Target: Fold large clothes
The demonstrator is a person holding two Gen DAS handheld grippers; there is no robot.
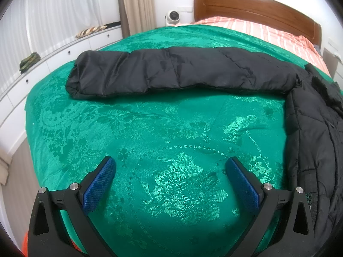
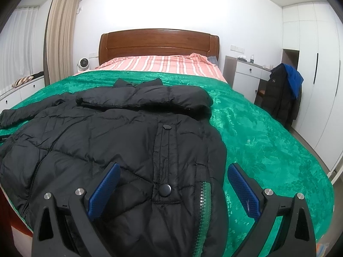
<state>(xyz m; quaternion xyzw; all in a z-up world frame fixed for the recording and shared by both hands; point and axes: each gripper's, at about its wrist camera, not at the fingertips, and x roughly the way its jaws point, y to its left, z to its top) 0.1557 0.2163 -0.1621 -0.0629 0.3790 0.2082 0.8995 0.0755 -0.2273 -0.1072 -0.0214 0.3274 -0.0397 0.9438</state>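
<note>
A large black quilted puffer jacket [image 2: 120, 132] lies flat on the green patterned bedspread [image 2: 268, 141]. Its right sleeve [image 2: 145, 99] is folded across the chest; its front shows snap buttons and a zipper [image 2: 202, 205]. In the left wrist view its other sleeve [image 1: 171, 70] stretches out leftward across the bedspread [image 1: 150, 139], with the jacket body [image 1: 315, 141] at the right edge. My left gripper [image 1: 170, 167] is open and empty above bare bedspread, short of the sleeve. My right gripper [image 2: 173, 171] is open and empty over the jacket's lower front.
A wooden headboard [image 2: 158, 41] and a pink striped sheet [image 2: 163, 64] are at the bed's far end. White drawers [image 1: 53, 57] run along the left side. A chair draped with dark and blue jackets [image 2: 283, 92] stands by a white desk and wardrobe on the right.
</note>
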